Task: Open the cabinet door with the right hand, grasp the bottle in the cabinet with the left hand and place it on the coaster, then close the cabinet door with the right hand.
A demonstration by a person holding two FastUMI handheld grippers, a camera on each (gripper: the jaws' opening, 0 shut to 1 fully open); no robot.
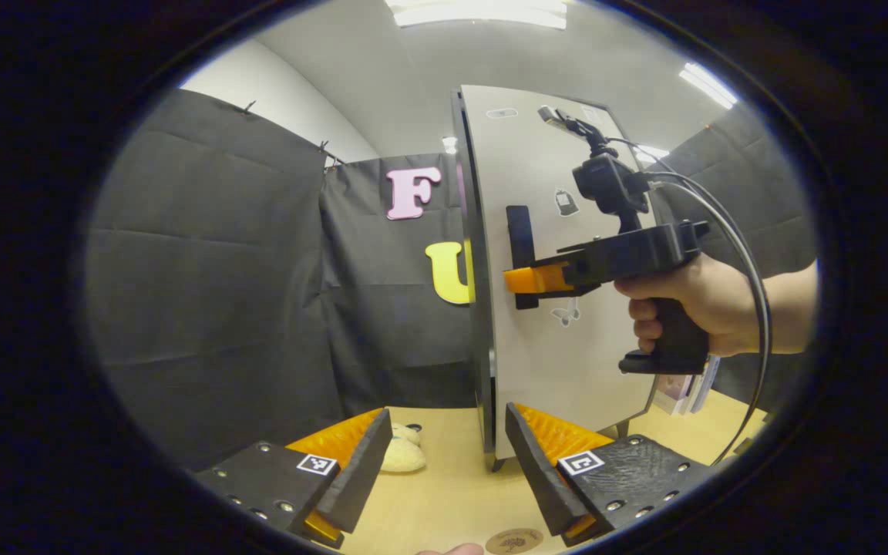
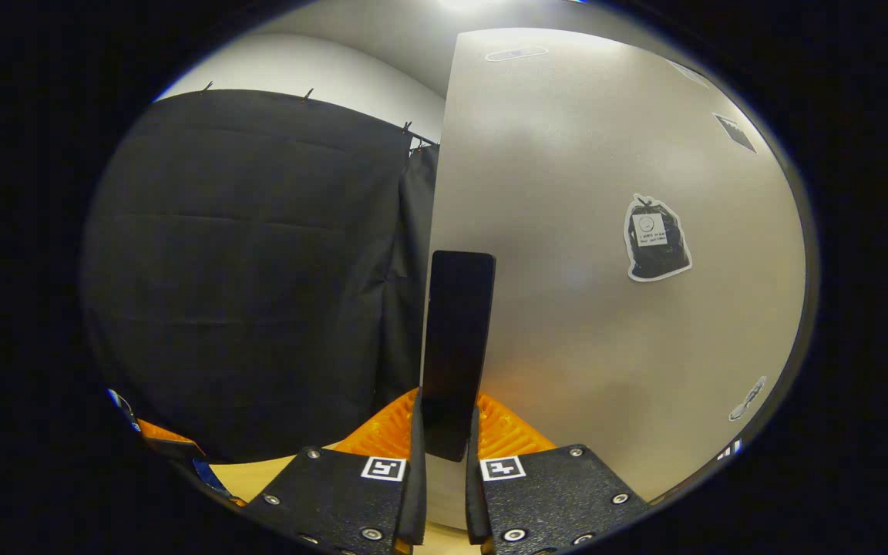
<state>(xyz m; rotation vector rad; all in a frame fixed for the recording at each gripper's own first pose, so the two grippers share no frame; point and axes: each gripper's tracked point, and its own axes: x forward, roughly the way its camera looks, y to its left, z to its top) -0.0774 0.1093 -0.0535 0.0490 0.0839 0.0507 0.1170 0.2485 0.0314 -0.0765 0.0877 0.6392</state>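
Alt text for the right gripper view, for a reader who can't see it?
The right gripper is closed on the black handle of a grey cabinet door, one finger on each side. A sticker marks the door, and black cloth hangs to its left.

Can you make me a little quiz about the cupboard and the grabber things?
1. True or false: the right gripper has its fingers pressed on the black door handle.
2. The left gripper is: A) open, B) shut on a bottle, C) shut on the coaster.
3. Fill in: the round coaster lies on the wooden ____.

Key: 1 true; 2 A; 3 table.
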